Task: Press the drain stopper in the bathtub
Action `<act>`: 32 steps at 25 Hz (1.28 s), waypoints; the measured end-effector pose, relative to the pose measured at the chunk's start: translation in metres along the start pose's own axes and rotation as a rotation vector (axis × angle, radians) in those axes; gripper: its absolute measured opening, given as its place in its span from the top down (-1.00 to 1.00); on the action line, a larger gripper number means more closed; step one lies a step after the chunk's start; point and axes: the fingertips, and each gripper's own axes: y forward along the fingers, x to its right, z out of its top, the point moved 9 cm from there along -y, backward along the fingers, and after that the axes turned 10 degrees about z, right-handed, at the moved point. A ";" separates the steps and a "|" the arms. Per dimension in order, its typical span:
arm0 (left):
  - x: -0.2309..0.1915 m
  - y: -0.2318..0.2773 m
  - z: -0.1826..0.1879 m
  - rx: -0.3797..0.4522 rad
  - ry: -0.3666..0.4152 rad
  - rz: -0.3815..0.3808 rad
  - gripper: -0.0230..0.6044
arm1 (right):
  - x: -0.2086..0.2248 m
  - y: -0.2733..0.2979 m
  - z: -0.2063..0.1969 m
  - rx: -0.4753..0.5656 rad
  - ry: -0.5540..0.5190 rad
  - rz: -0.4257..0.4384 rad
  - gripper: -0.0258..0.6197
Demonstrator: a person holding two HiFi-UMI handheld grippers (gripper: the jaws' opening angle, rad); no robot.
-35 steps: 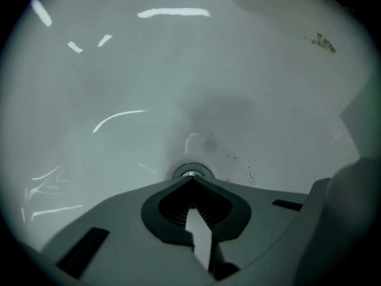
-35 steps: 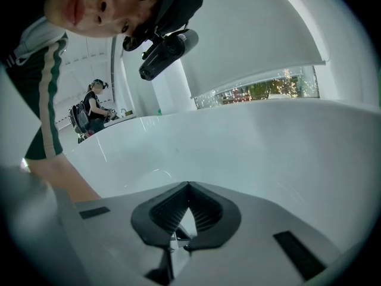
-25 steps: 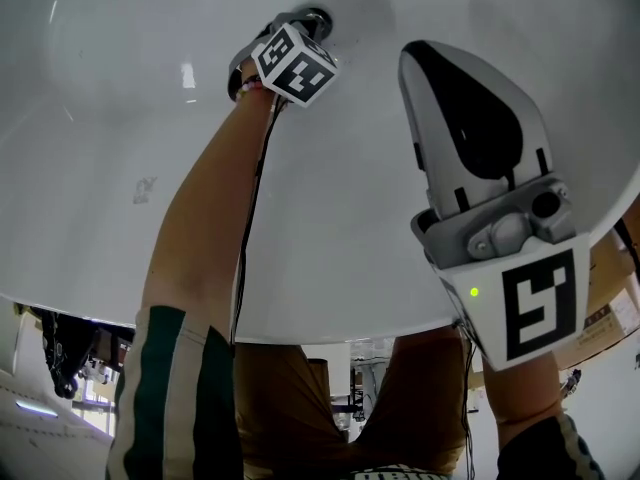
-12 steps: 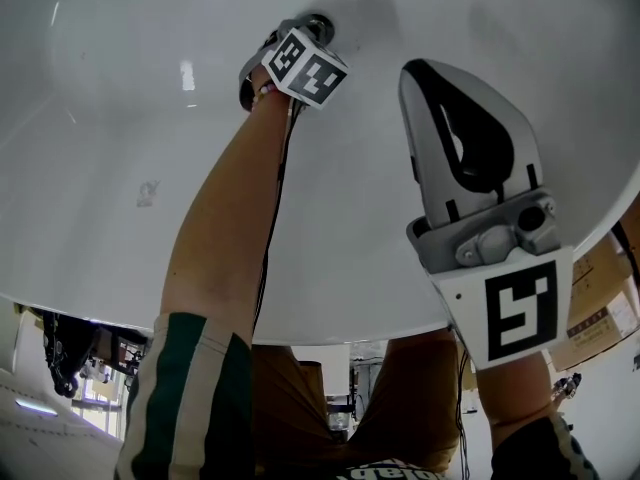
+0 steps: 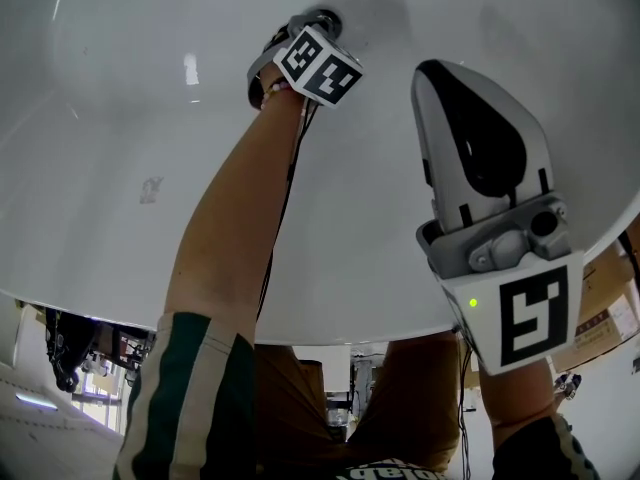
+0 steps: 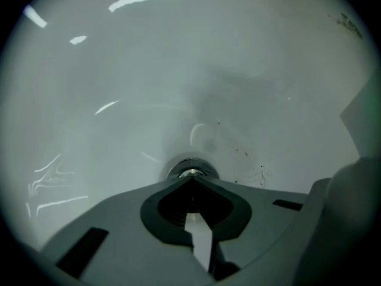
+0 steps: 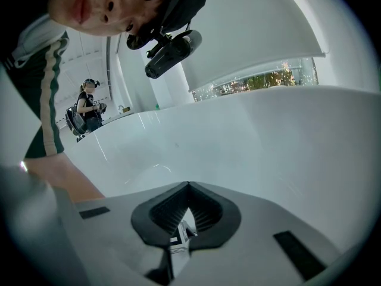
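Note:
The chrome drain stopper (image 6: 191,170) sits in the floor of the white bathtub (image 6: 149,88). In the head view its dark ring (image 5: 325,18) peeks out just beyond my left gripper (image 5: 300,26). My left gripper (image 6: 191,179) is shut with nothing between its jaws, and its closed tips rest at the near edge of the stopper. My right gripper (image 5: 450,78) hangs higher over the tub, nearer the rim, also shut and empty; in its own view its tips (image 7: 189,185) meet in front of the tub's far wall.
The bathtub rim (image 5: 300,338) curves across the near side, with my legs behind it. Dark specks (image 6: 250,165) dot the tub floor right of the drain. A second person (image 7: 89,109) stands far off beyond the tub. Cardboard boxes (image 5: 605,308) sit at the right.
My left gripper has shifted slightly right and further in, staying at the drain. The right gripper dipped, then came back to about the same place.

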 end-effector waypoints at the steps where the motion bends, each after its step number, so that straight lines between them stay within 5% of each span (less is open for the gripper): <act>1: 0.000 0.000 0.000 -0.003 0.001 0.000 0.89 | 0.000 0.000 0.000 -0.002 0.003 -0.001 0.88; 32: -0.001 -0.003 0.000 -0.031 -0.011 -0.011 0.89 | 0.000 -0.001 -0.002 0.014 0.002 -0.018 0.88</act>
